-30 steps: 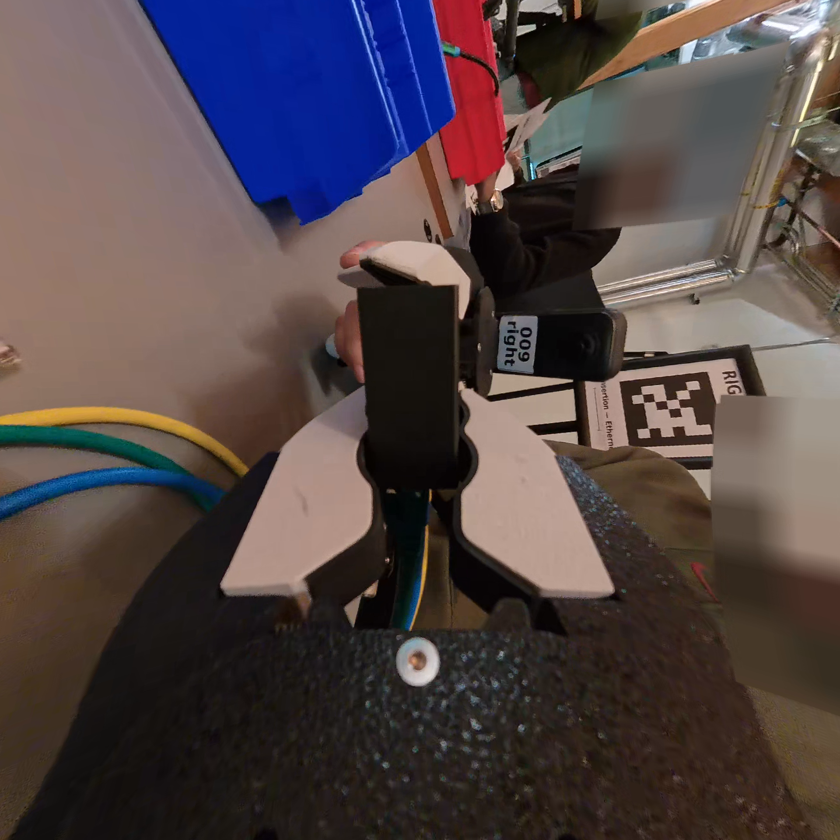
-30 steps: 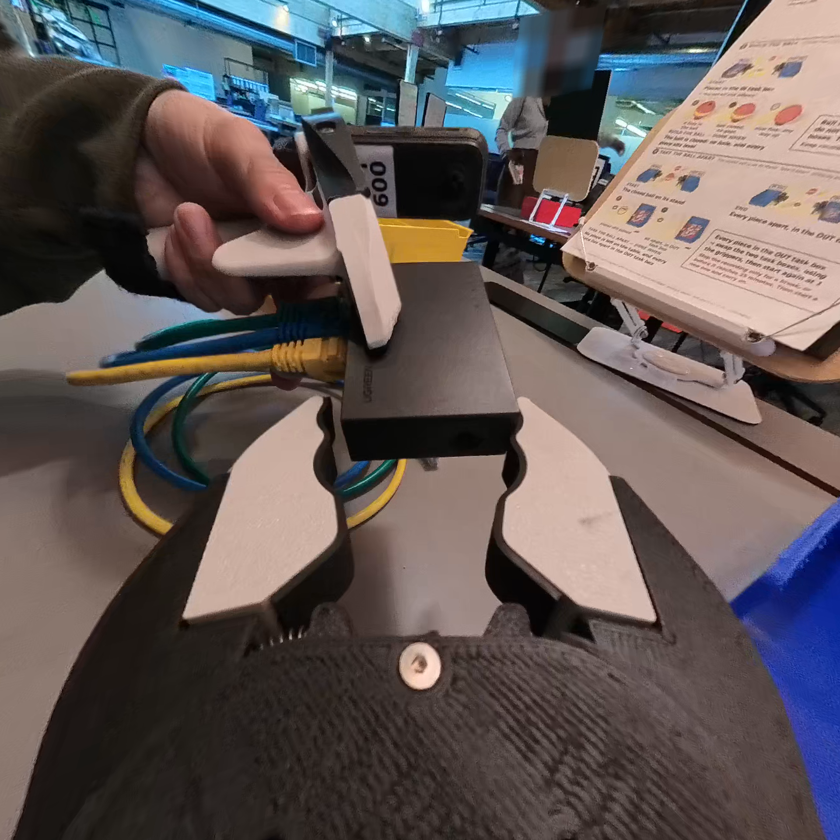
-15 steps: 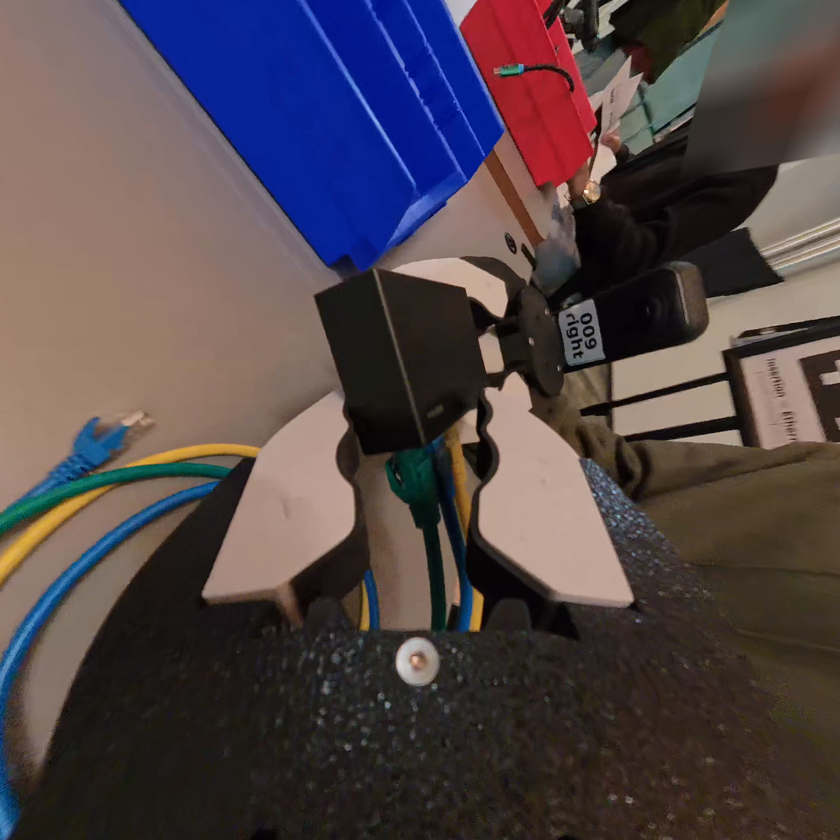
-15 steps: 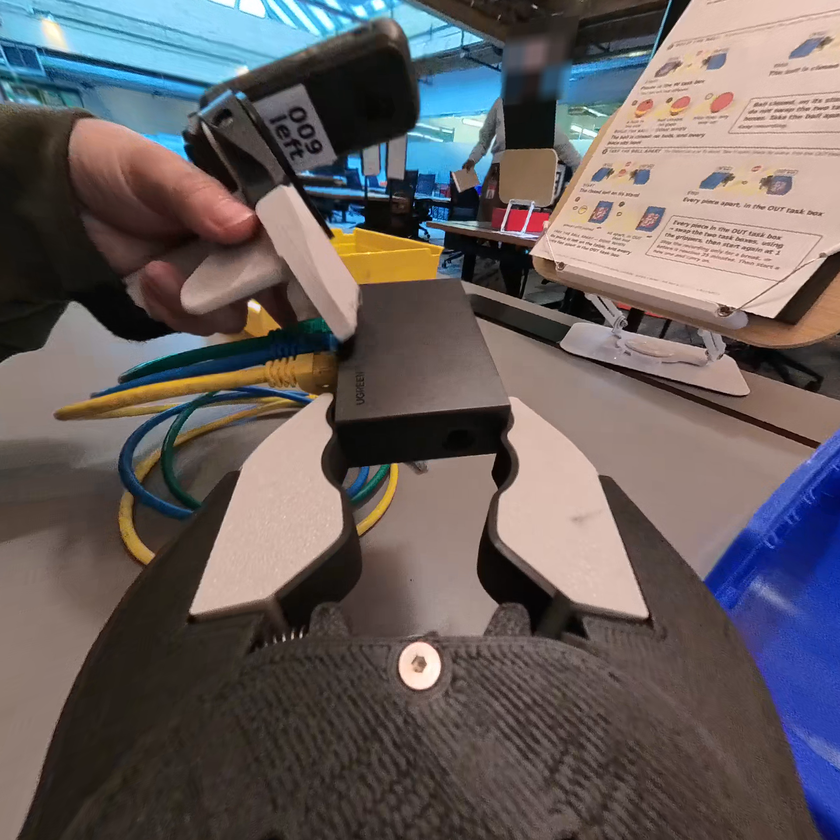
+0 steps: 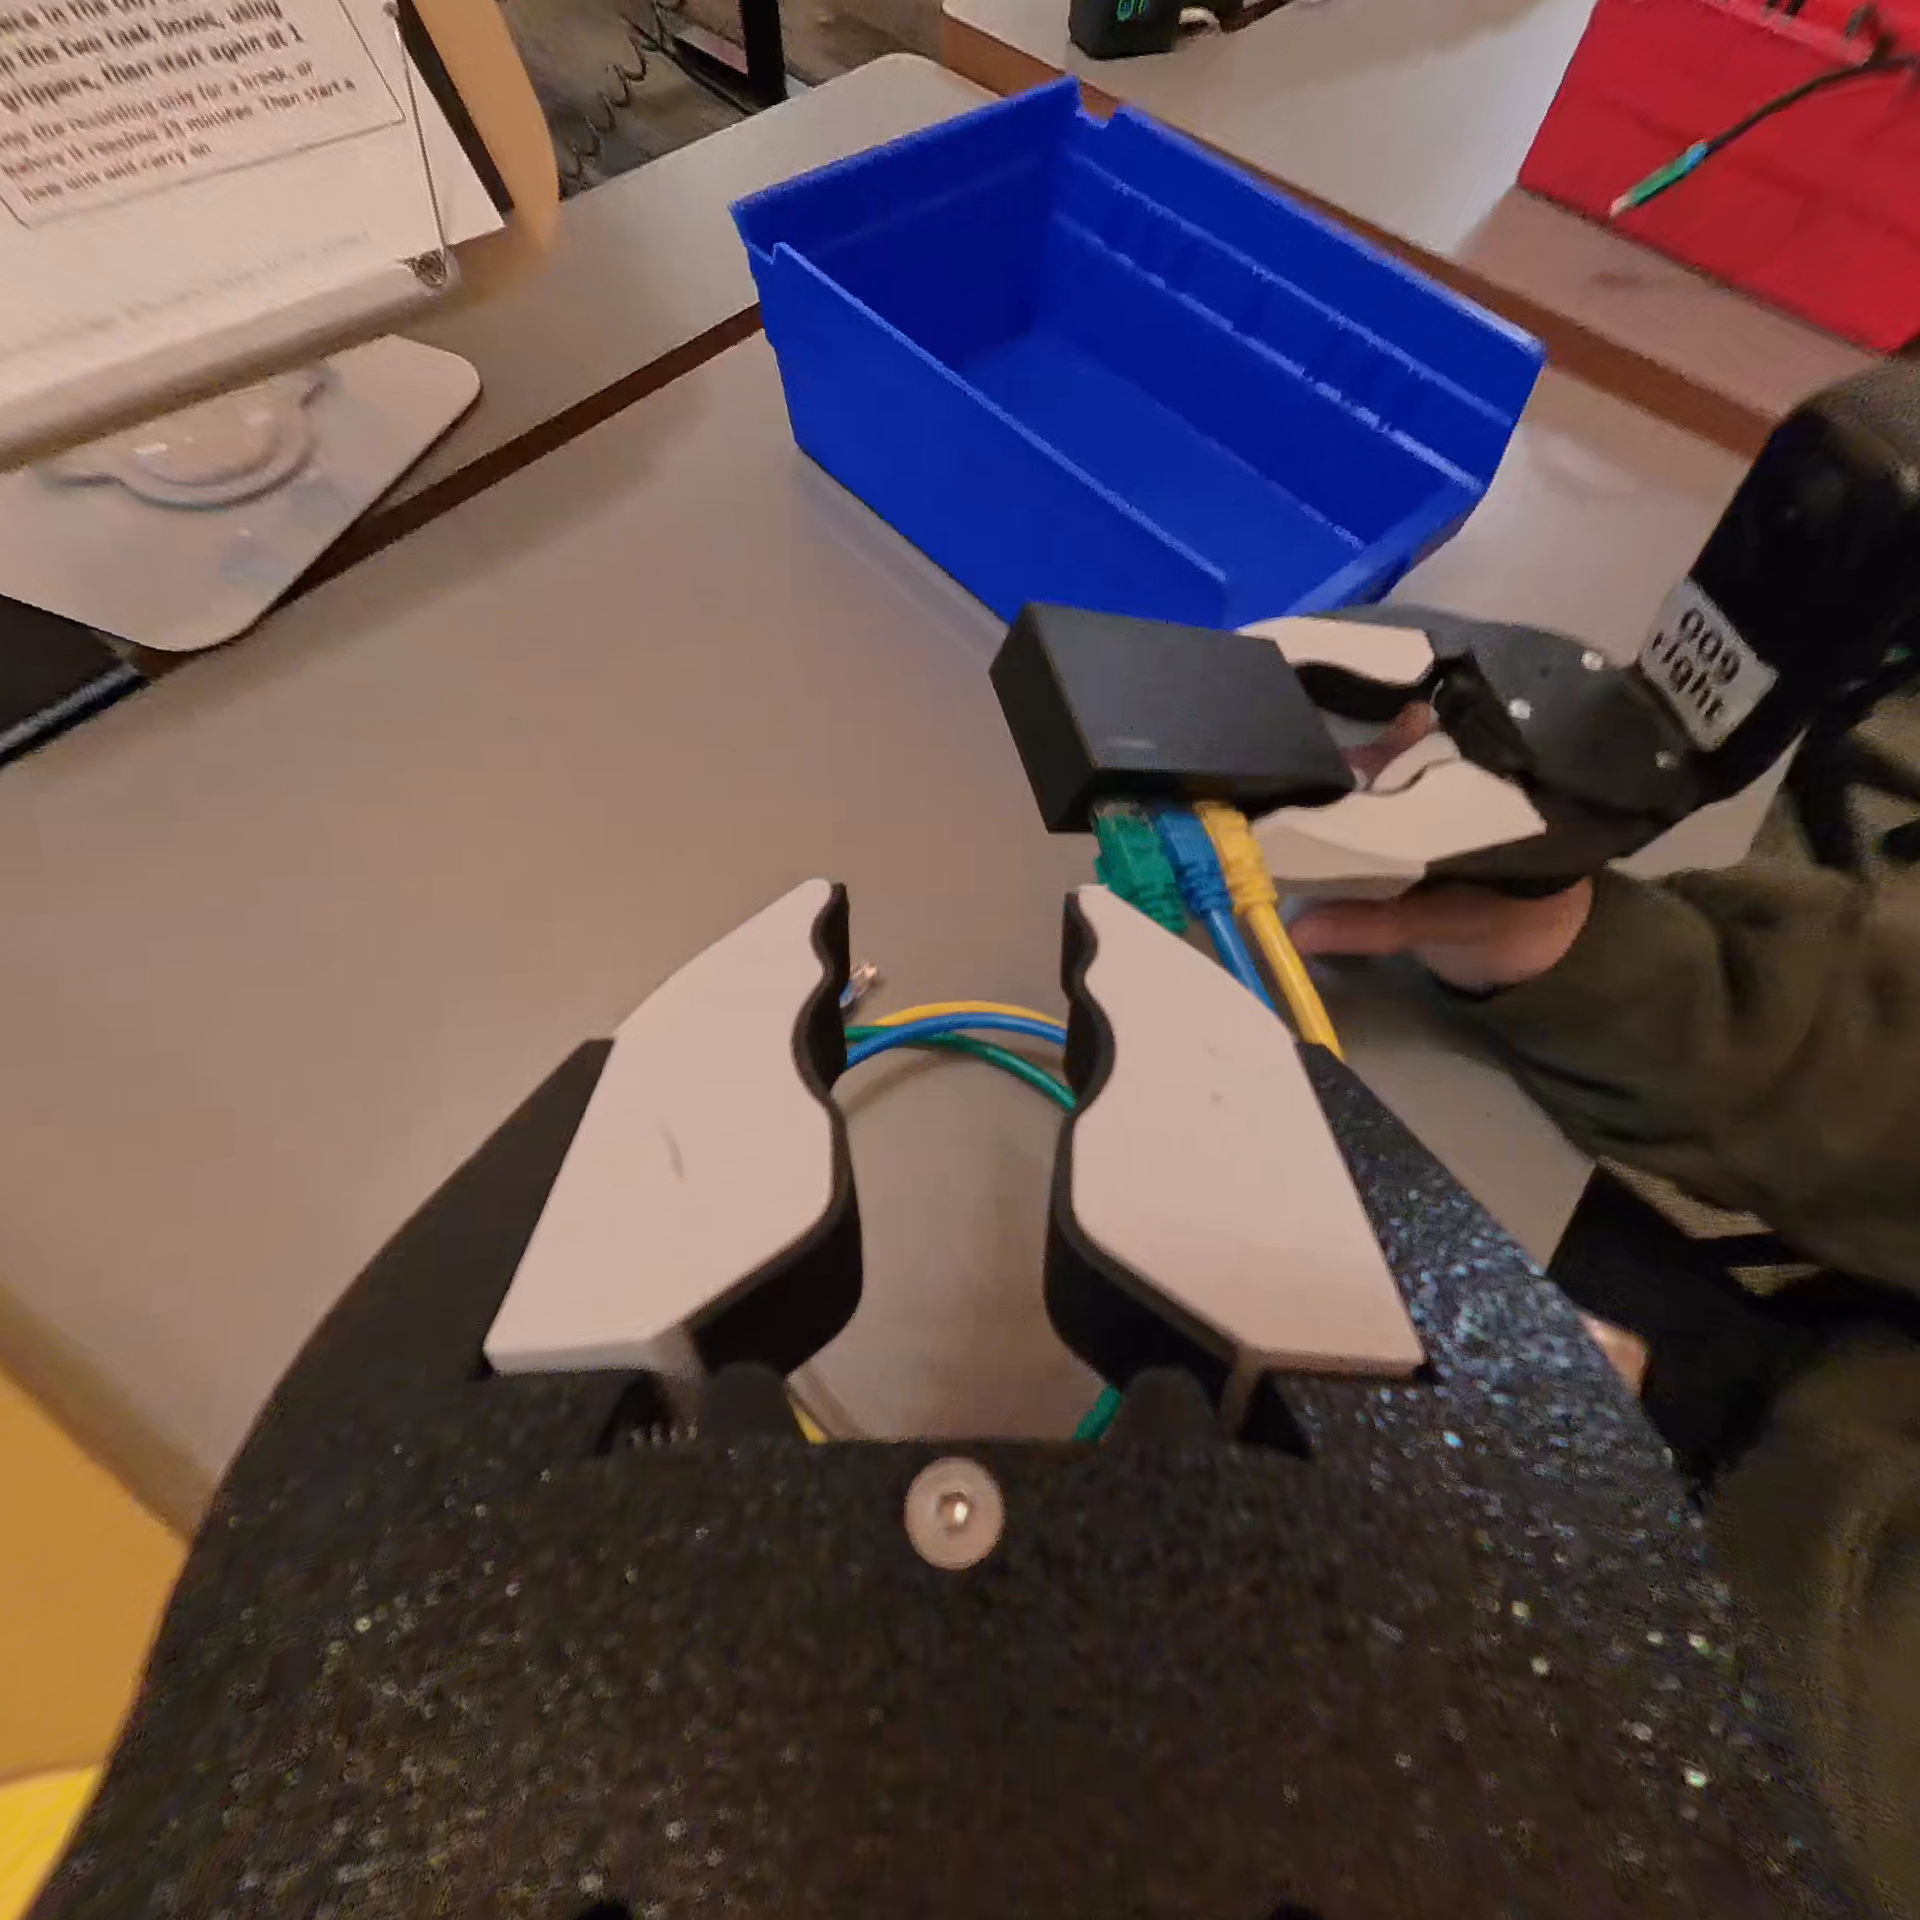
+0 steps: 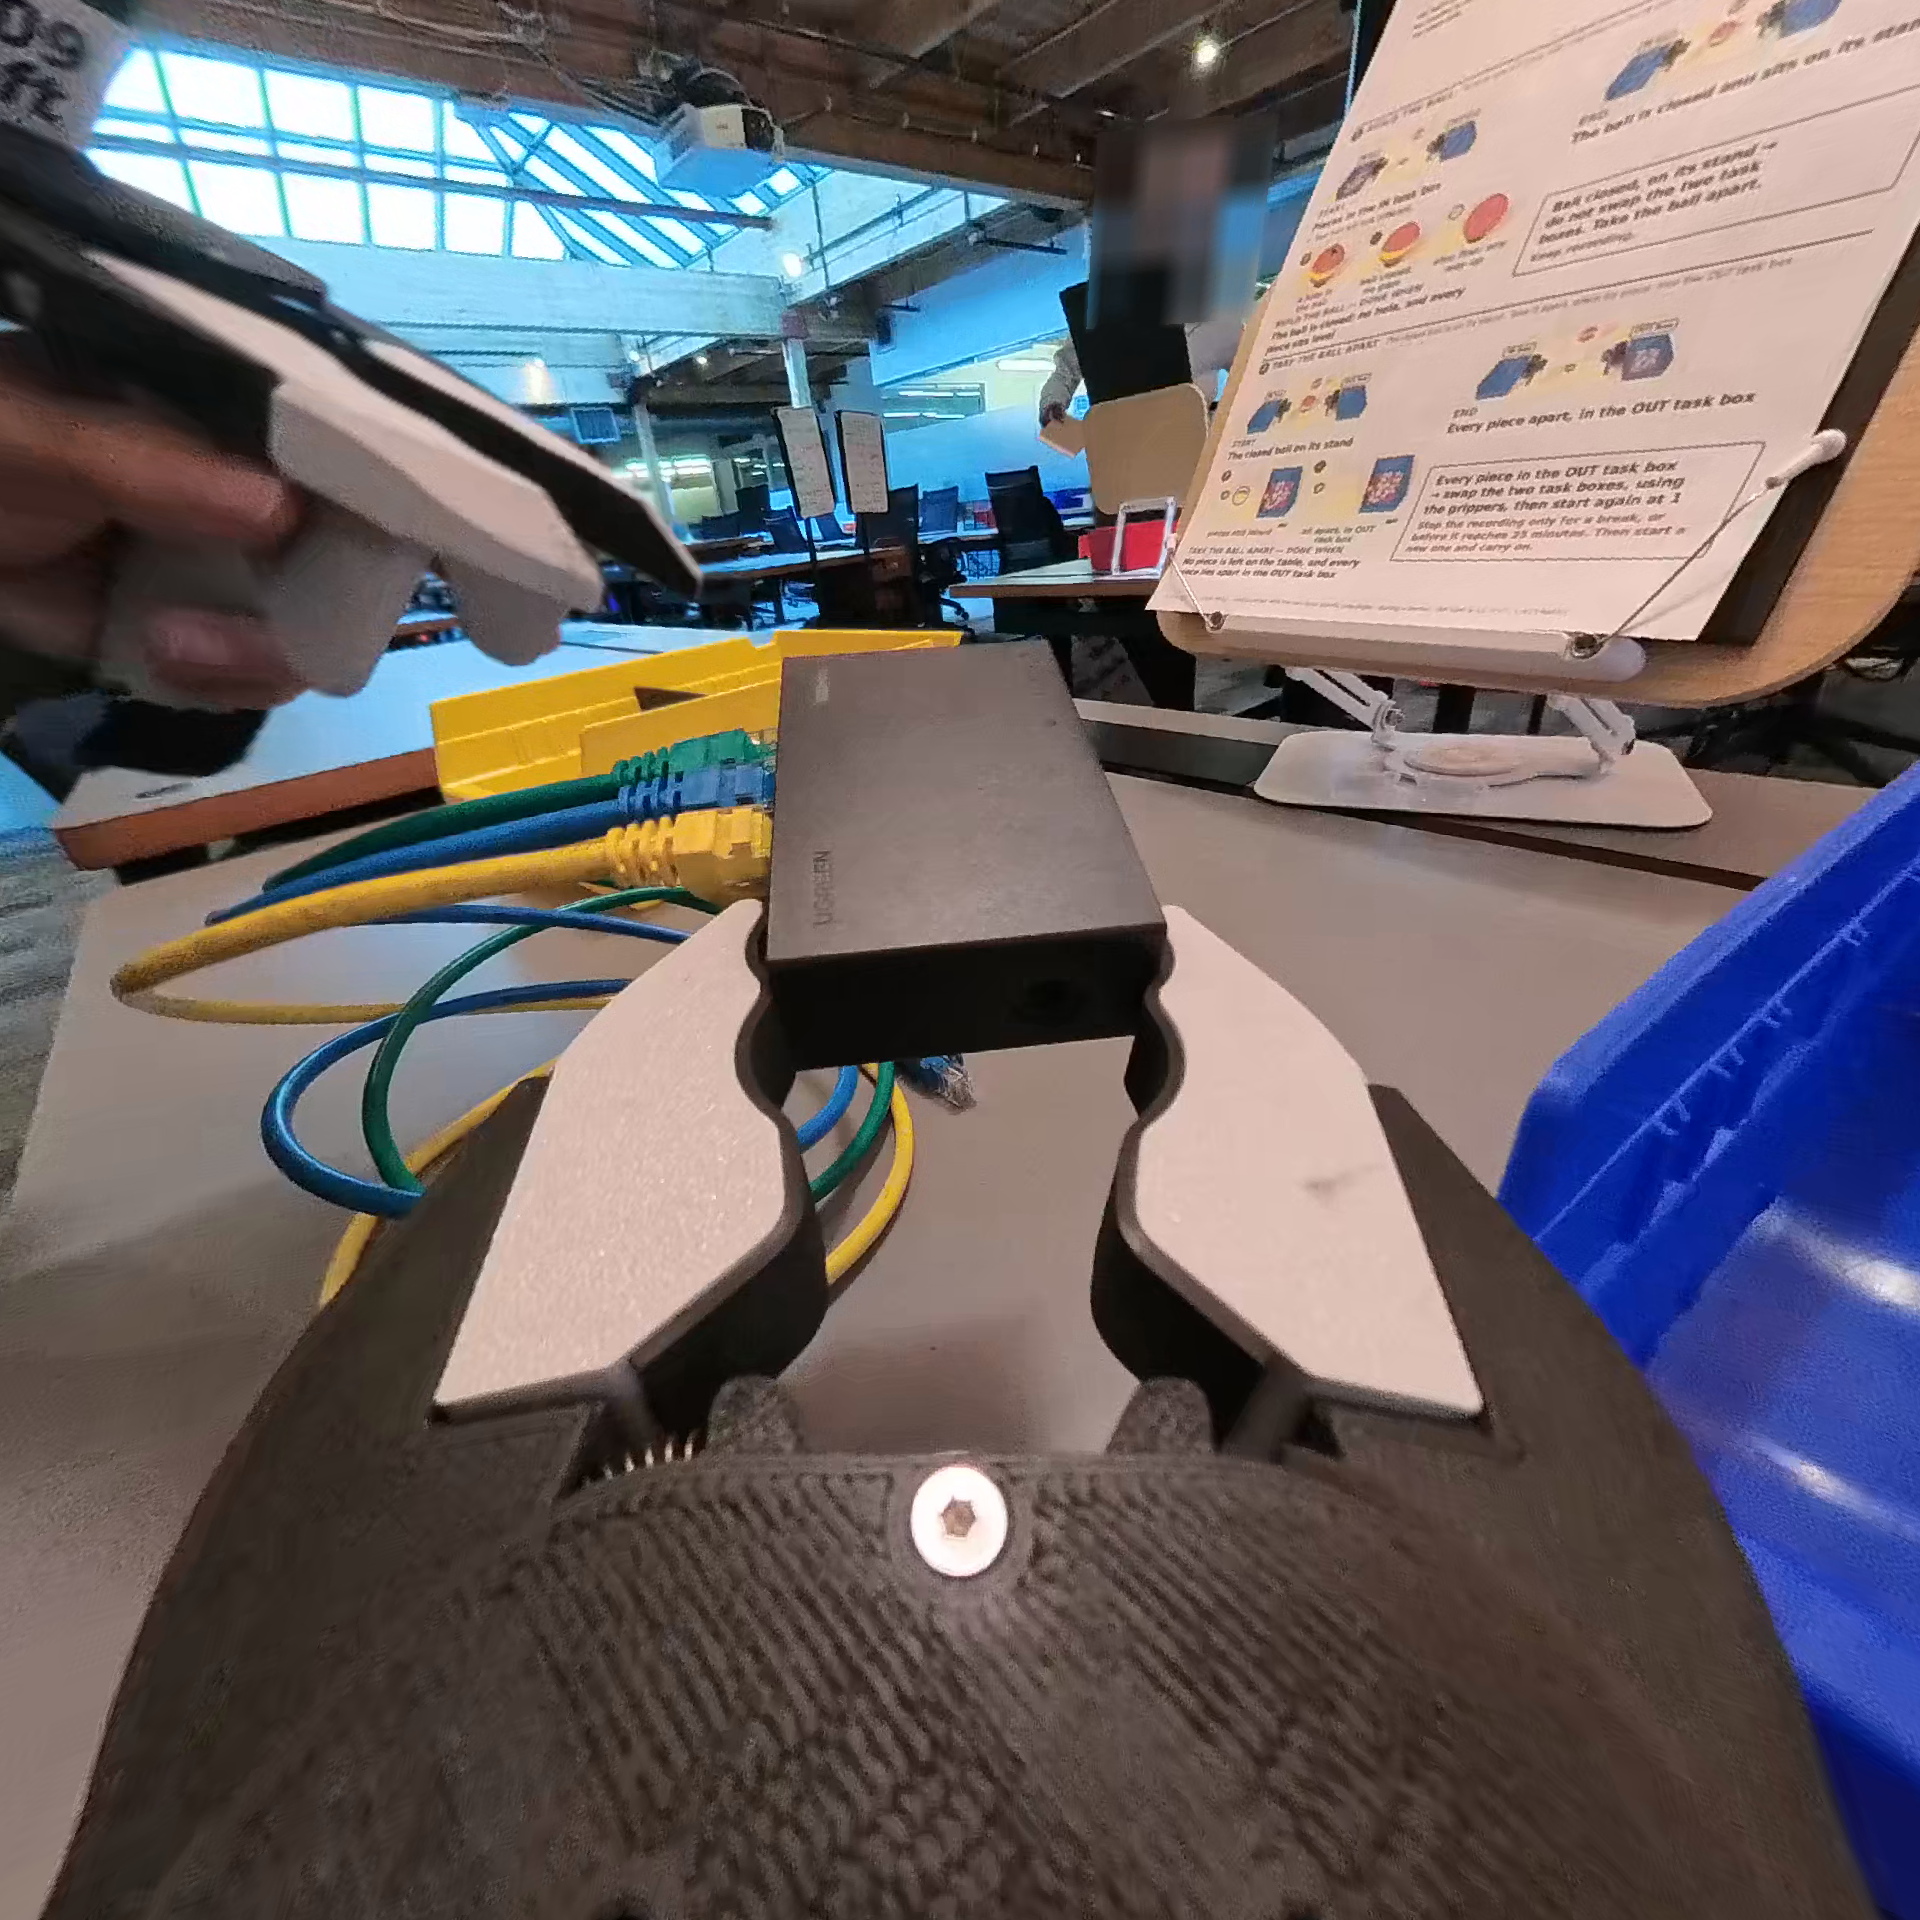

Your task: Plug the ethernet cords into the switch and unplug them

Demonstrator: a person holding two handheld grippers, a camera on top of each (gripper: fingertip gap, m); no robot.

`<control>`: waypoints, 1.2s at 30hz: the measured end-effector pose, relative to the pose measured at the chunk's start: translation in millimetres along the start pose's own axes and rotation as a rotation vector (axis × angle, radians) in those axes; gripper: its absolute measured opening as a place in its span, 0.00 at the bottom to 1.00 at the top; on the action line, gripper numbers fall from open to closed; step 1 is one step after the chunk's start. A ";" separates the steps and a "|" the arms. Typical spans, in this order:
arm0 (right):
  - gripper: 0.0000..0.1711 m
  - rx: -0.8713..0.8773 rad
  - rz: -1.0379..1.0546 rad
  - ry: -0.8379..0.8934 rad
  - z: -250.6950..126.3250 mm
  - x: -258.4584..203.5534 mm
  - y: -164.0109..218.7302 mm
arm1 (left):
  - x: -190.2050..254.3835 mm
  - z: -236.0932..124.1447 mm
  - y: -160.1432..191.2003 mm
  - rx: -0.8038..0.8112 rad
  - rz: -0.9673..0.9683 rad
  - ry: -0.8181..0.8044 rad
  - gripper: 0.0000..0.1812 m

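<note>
A black switch [image 6: 945, 831] is held off the grey table [image 6: 208, 1351] by my right gripper [image 6: 956, 935], which is shut on its near end. Green [image 6: 717, 753], blue [image 6: 707, 790] and yellow [image 6: 696, 842] ethernet plugs sit in its left side, and their cords loop on the table. In the left wrist view the switch [image 5: 1164, 717] is at right, with the right gripper [image 5: 1340, 738] clamped on it. My left gripper [image 5: 954, 914] is open and empty, above the cord loops and short of the plugs [image 5: 1132, 852]. It shows at upper left in the right wrist view [image 6: 623, 561].
A blue bin [image 5: 1122, 374] stands just behind the switch, empty. A paper sheet on a stand [image 5: 208, 312] is at far left. A red bin [image 5: 1745, 135] is at far right. A yellow bin [image 6: 623, 707] lies beyond the cords. A loose blue plug [image 6: 935, 1075] lies under the switch.
My left gripper has come off the switch, drawn back and up, and its view has swung level over the table. The right gripper still holds the switch, with the three plugs still in.
</note>
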State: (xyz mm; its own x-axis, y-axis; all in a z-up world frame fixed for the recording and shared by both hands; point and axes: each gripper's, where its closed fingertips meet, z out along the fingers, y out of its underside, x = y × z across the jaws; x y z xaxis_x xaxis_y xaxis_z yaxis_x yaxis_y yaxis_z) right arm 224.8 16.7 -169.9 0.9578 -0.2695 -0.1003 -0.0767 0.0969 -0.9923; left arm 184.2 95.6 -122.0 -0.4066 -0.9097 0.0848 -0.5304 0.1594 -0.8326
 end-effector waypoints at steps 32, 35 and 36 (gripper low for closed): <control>0.36 -0.026 0.025 0.021 2.0 -2.8 3.9 | 28.9 20.8 21.7 0.108 0.298 -0.331 0.02; 0.36 -0.024 -0.006 0.015 1.5 -4.3 3.3 | 26.2 22.3 28.0 0.051 0.343 -0.307 0.02; 0.36 -0.026 -0.011 0.011 1.6 -5.0 3.5 | 26.8 21.9 28.0 0.059 0.349 -0.293 0.02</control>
State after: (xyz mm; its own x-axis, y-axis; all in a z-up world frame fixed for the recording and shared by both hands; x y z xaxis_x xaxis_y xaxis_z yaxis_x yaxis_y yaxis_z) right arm 220.2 19.9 -172.7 0.9554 -0.2812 -0.0902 -0.0735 0.0693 -0.9949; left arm 174.8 67.4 -155.0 -0.3213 -0.8769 -0.3575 -0.3523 0.4612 -0.8144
